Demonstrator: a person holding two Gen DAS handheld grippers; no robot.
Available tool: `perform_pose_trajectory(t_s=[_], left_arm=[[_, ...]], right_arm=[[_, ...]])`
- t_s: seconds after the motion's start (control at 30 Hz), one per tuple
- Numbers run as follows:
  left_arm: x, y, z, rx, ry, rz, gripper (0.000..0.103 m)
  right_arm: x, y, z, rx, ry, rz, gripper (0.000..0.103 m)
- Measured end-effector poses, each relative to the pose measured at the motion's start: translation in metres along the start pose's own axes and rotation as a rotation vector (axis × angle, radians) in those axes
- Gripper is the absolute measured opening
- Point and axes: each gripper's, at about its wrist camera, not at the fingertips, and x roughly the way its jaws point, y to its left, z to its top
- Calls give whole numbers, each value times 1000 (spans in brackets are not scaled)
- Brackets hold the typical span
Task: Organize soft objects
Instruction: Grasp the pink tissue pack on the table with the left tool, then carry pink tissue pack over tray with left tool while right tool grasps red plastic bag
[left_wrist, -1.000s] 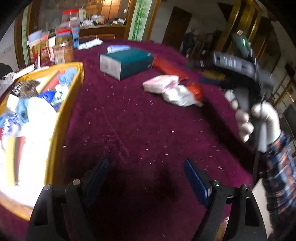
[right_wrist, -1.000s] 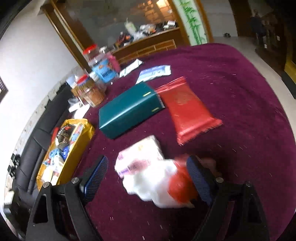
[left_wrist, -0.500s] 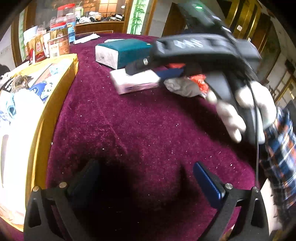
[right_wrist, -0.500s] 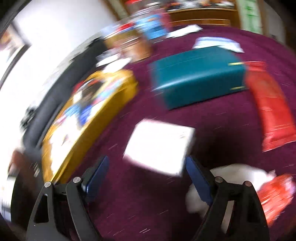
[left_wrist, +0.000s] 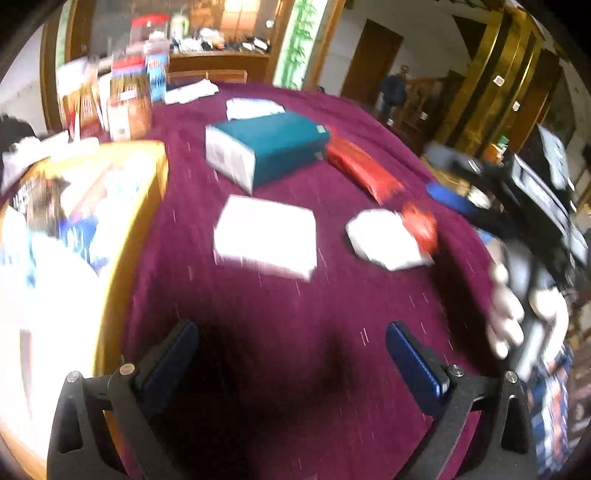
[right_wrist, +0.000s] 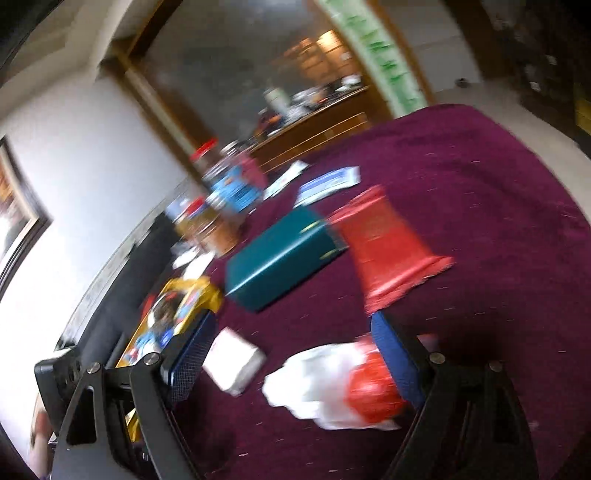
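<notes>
Maroon velvet cloth (left_wrist: 332, 314) covers the table across most of both views, flecked with pale lint. At the bottom of the left wrist view the left gripper (left_wrist: 291, 354) stands wide apart with nothing between its blue pads, above bare cloth. Just above it, in the middle of the frame, lies a white tissue pack (left_wrist: 266, 236), blurred, and to its right a white-and-red soft bag (left_wrist: 391, 236). Higher up sits a teal box (left_wrist: 266, 146) with a red packet (left_wrist: 362, 171) touching its right end. Along the left edge runs a yellow tray (left_wrist: 147, 206) crowded with white and blue items, too blurred to name. At the right edge a white-gloved hand (left_wrist: 506, 314) grips the other tool's dark body.

In the right wrist view the right gripper (right_wrist: 291, 354) is also spread wide, holding nothing; the white-and-red soft bag (right_wrist: 332, 387) lies on the cloth between its fingers, close to the right pad, whether touching it I cannot tell. The tissue pack (right_wrist: 232, 365) lies just beside the left pad. Above them are the teal box (right_wrist: 284, 258), the red packet (right_wrist: 388, 251) and, at upper centre, several jars (right_wrist: 221, 206), with the yellow tray (right_wrist: 210, 295) to the left
</notes>
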Motion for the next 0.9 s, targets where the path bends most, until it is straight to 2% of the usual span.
perform_pose_trajectory(t_s=[0.17, 0.23, 0.33, 0.43, 0.5, 0.6, 0.9], left_arm=[[44, -12, 36, 127, -22, 186, 102], [62, -12, 47, 159, -11, 234, 102], [78, -6, 50, 164, 14, 249, 102], [94, -1, 50, 141, 78, 187, 102], [91, 0, 45, 120, 76, 152, 102], [82, 2, 46, 124, 59, 138, 78], [11, 21, 30, 11, -49, 3, 78]], right_arm=[[-7, -12, 5, 51, -36, -15, 85], [-10, -10, 3, 27, -49, -52, 85], [-12, -11, 5, 18, -58, -93, 85], [-11, -19, 7, 31, -58, -138, 85], [-11, -25, 7, 50, -56, -151, 85], [-9, -33, 7, 77, -45, -175, 85], [15, -40, -3, 66, 86, -289, 85]])
